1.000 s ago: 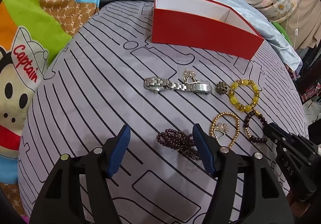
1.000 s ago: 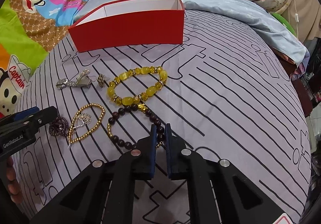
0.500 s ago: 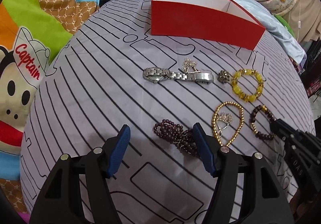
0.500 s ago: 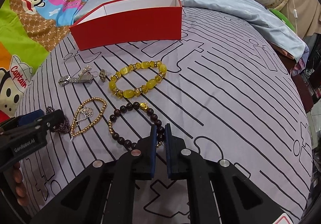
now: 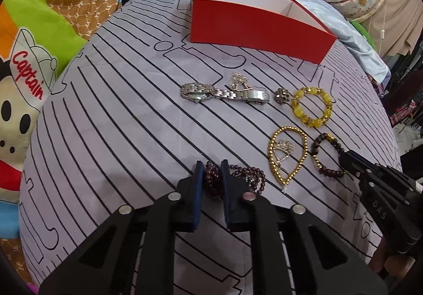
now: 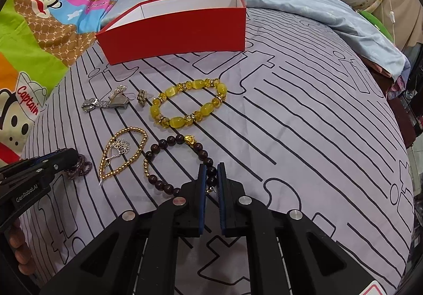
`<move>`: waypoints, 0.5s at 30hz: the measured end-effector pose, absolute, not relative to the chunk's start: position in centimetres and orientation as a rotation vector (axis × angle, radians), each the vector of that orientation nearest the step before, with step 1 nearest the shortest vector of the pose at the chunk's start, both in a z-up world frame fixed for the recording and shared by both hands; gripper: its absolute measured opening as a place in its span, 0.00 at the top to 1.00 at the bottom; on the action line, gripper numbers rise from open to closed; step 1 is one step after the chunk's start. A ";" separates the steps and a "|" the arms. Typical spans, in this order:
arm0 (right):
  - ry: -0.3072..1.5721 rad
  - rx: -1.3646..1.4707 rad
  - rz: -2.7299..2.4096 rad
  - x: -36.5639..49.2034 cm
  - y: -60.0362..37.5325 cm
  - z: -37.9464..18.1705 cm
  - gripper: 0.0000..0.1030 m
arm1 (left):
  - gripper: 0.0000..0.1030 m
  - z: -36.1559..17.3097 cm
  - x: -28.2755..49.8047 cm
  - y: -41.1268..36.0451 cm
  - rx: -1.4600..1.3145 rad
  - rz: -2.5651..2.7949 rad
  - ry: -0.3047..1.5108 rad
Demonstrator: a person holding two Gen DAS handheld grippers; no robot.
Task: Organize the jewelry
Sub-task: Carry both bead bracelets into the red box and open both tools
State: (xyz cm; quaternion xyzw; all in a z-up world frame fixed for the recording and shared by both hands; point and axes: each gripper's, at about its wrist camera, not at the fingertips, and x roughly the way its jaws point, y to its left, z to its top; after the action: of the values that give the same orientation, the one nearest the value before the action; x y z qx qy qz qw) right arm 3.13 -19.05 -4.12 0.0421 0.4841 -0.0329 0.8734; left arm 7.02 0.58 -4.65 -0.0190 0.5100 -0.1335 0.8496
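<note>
L gripper: jaws just closed on purple bead strand; R gripper clamped on dark bead bracelet. Step: pickup. Next: lift & carry to red box is needed.

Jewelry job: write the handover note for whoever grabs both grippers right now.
Left gripper: jaws have just closed on the dark purple bead strand, which lies on the bedsheet.
Right gripper: shut on the brown bead bracelet, also down on the sheet.
Loose on the sheet: silver watch, yellow bead bracelet, gold bead chain with a small silver charm inside its loop, a dark round piece.
Red box: behind the jewelry; its floor is hidden, so contents unknown.
Left to do: lift both held pieces into the box, then the rest.
</note>
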 end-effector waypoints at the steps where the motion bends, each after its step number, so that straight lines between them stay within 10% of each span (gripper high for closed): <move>1: 1.012 0.091 -0.065 3.1 -19.0 -4.1 0.93 | 0.90 -4.6 7.0 0.5 -0.043 -0.289 1.075; 15: 0.962 0.121 -0.047 3.0 -18.9 -2.1 0.93 | 0.95 -2.7 6.6 0.0 -0.063 -0.365 1.033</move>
State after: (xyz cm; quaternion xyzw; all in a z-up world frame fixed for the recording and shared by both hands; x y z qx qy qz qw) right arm 2.96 -18.91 -2.13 0.0582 0.4623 -0.0227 0.8845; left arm 6.59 -0.01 -2.71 -0.0298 0.4908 -0.1736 0.8533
